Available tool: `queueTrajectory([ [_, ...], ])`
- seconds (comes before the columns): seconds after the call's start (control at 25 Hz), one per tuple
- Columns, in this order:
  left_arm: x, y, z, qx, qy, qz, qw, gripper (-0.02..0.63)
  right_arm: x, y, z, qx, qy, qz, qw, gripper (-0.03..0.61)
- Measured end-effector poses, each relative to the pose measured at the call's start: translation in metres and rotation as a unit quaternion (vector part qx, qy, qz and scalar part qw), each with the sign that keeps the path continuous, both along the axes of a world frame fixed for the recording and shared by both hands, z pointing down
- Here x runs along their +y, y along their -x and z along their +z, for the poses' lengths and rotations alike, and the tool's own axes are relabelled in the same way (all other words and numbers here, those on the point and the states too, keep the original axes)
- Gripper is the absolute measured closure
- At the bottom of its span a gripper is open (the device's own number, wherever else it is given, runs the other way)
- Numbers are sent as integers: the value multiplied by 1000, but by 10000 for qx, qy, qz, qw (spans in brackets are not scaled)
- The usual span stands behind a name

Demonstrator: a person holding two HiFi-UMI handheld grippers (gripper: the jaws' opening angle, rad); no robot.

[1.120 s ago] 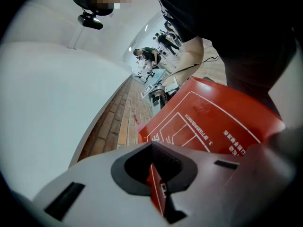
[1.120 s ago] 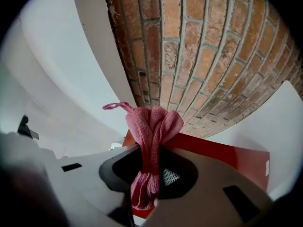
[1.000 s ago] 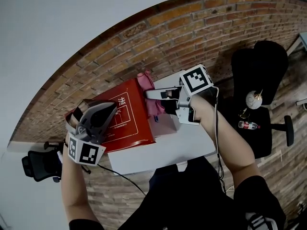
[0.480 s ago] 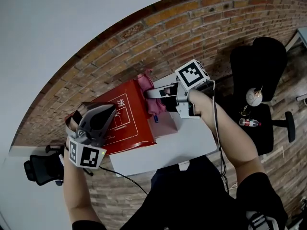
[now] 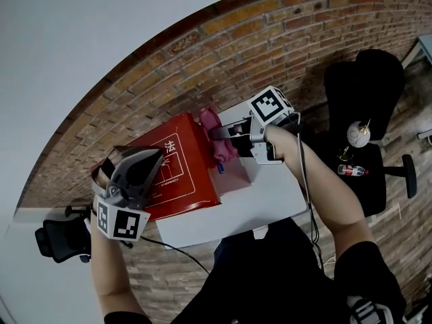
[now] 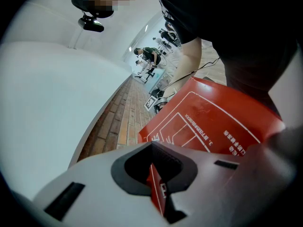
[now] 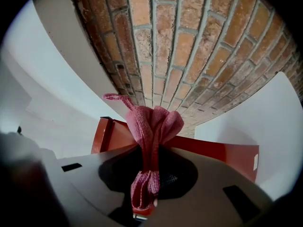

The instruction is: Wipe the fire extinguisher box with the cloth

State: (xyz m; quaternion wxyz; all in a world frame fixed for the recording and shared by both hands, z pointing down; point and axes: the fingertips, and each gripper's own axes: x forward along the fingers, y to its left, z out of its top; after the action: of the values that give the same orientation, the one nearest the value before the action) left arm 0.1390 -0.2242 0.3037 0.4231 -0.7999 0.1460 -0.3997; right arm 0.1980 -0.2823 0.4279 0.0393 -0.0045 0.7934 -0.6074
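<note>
Caught mid-wipe, with the pink cloth (image 7: pixel 154 126) pinched in the right tool (image 5: pixel 220 133) and carried lower down the side of the red fire extinguisher box (image 5: pixel 179 171) on the counter (image 5: pixel 263 201), with the left tool (image 6: pixel 158 186) clamped on its opposite edge.

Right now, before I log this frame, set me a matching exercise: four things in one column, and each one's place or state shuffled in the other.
1 left gripper
2 right gripper
3 fire extinguisher box
4 office chair

A shut on the pink cloth
B rests on the white table
C right of the table, apart from it
D clamped on the box's edge

Pairs: 1-D, 2-A, 3-B, 4-C
</note>
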Motion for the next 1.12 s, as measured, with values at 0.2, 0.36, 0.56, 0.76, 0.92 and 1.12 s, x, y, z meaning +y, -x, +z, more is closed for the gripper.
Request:
queueTrajectory([
  [0.2, 0, 0, 0, -4, 0, -3, 10000, 583, -2, -2, 14, 52, 141, 20, 9999, 479],
  [0.36, 0, 0, 1, -5, -8, 1, 10000, 583, -1, -2, 32, 178, 251, 38, 9995, 479],
  [0.56, 0, 0, 1, -6, -2, 0, 10000, 583, 2, -3, 45, 130, 347, 25, 9993, 479],
  [0.76, 0, 0, 1, -1, -6, 1, 10000, 583, 6, -3, 54, 126, 412, -9, 9991, 479],
  [0.92, -1, 0, 1, -13, 0, 6, 10000, 583, 7, -3, 60, 109, 417, 18, 9991, 479],
  [1.12, 0, 0, 0, -2, 0, -7, 10000, 583, 8, -4, 72, 186, 465, 34, 9987, 479],
])
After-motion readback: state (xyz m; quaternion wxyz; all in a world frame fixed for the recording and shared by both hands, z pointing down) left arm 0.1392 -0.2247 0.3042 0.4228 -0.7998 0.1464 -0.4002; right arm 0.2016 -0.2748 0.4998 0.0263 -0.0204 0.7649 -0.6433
